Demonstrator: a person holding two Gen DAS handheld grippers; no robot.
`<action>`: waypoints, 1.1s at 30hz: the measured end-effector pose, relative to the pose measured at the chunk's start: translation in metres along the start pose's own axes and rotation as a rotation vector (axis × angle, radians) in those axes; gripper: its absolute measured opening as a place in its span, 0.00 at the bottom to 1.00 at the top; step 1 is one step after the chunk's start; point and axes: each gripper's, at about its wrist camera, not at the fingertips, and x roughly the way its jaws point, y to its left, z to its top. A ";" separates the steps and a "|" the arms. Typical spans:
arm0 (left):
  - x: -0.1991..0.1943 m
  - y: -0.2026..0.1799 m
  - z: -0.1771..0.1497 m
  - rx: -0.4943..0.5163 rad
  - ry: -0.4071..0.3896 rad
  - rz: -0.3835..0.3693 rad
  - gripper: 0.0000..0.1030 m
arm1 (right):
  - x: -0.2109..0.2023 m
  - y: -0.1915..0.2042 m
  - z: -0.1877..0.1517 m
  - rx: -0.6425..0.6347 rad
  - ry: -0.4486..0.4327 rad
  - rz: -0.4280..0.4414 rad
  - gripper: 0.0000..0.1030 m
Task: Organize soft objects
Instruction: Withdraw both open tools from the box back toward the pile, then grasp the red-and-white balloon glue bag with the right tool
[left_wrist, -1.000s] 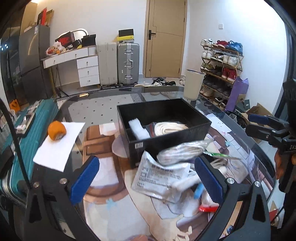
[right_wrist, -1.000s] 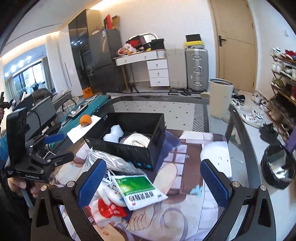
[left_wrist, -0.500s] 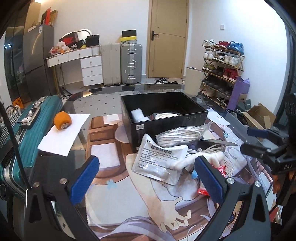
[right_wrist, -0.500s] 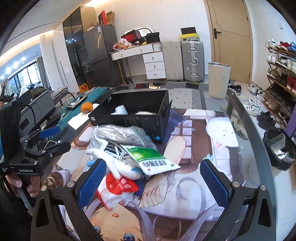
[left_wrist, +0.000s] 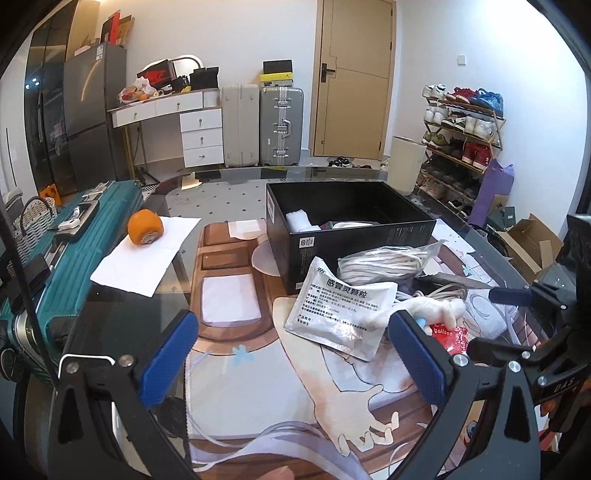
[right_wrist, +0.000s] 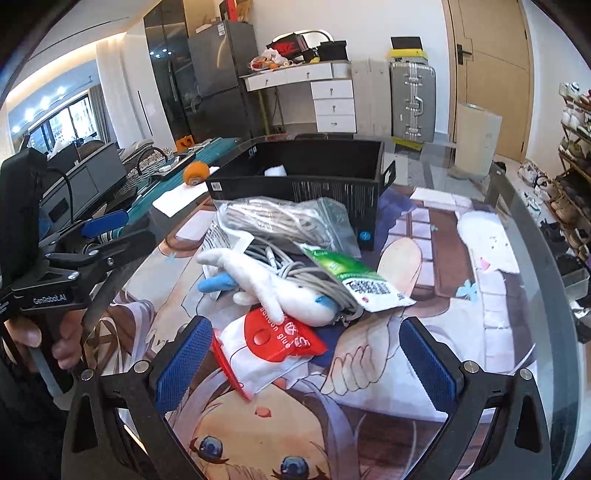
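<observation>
Through the left wrist camera we saw the left gripper (left_wrist: 295, 354) spread wide over the printed mat (left_wrist: 288, 402), holding nothing. Ahead lay a silver sachet (left_wrist: 340, 314), a bagged cord bundle (left_wrist: 384, 260) and a white plush toy (left_wrist: 424, 306), heaped just in front of the black box (left_wrist: 351, 236); something white, perhaps cloth, sat inside it.

From the right wrist camera, the right gripper (right_wrist: 301, 363) was also spread and empty, its fingers flanking the near end of a red-and-white packet (right_wrist: 269, 350) beneath the plush toy (right_wrist: 284, 291).
</observation>
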 end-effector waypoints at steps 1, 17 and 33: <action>0.001 0.001 0.000 -0.003 0.001 -0.001 1.00 | 0.002 0.000 -0.001 0.005 0.009 0.004 1.00; 0.009 0.004 -0.004 -0.003 0.028 -0.007 1.00 | 0.035 0.024 -0.010 -0.029 0.120 0.064 0.99; 0.013 0.005 -0.006 -0.001 0.043 -0.012 1.00 | 0.045 0.039 -0.013 -0.058 0.091 -0.020 0.82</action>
